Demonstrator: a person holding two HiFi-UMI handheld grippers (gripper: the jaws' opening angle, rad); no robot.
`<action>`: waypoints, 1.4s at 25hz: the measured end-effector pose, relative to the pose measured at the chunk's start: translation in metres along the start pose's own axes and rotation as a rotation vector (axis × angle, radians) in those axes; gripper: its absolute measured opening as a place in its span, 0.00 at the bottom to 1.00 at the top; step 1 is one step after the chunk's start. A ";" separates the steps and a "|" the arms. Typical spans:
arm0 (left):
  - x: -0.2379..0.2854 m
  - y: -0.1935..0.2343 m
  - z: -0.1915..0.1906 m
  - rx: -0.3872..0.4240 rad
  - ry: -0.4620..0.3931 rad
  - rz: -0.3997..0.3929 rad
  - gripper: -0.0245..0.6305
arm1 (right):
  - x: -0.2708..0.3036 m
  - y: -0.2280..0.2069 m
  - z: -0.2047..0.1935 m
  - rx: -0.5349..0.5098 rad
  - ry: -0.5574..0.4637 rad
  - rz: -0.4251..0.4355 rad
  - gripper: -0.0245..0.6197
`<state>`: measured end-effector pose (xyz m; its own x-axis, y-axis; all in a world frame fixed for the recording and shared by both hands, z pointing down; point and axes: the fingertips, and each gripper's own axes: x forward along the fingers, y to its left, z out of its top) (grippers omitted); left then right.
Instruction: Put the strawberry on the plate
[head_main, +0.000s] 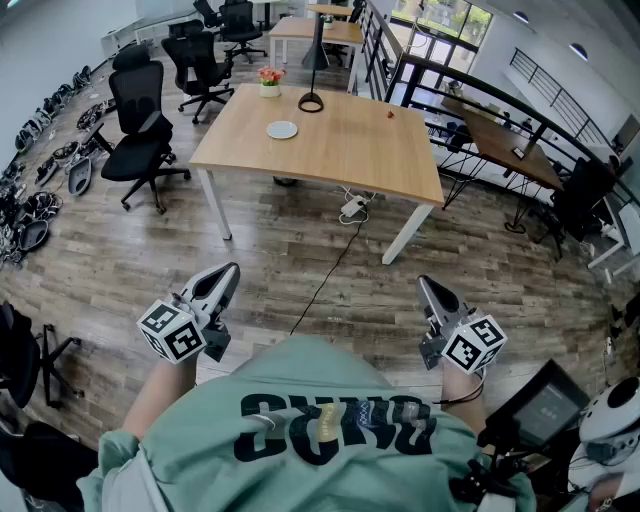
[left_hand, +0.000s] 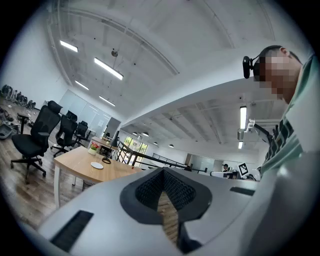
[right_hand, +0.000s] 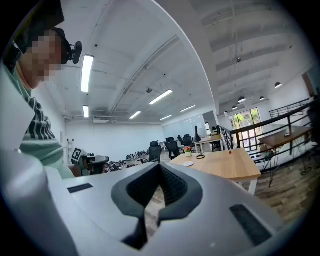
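A person in a green shirt stands on the wood floor, well apart from the wooden table (head_main: 340, 155), with a gripper in each hand held level at the waist. Left gripper (head_main: 229, 270): jaws closed tip to tip, nothing between them. Right gripper (head_main: 424, 284): jaws likewise closed and empty. The strawberry (head_main: 390, 114) lies on the tabletop near its far right edge, well apart from the white plate (head_main: 282, 130), which sits toward the left. A flower pot (head_main: 270, 80) and a black lamp base (head_main: 311, 102) stand beyond the plate; office chairs (head_main: 140, 120) flank the table's left.
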<state>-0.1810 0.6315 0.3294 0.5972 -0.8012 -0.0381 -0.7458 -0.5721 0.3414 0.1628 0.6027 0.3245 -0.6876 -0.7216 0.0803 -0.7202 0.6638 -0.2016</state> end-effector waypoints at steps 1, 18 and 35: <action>-0.001 0.000 0.000 -0.010 -0.001 0.003 0.04 | 0.000 0.001 0.000 -0.001 -0.001 0.003 0.04; -0.003 -0.008 -0.004 -0.030 0.003 -0.002 0.04 | -0.010 0.003 -0.002 0.001 -0.014 0.011 0.05; 0.028 -0.028 -0.007 -0.021 0.025 -0.033 0.04 | -0.028 -0.019 0.006 0.045 -0.053 0.005 0.05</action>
<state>-0.1416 0.6266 0.3259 0.6288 -0.7772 -0.0259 -0.7195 -0.5941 0.3597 0.1958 0.6092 0.3207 -0.6843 -0.7287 0.0275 -0.7112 0.6587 -0.2455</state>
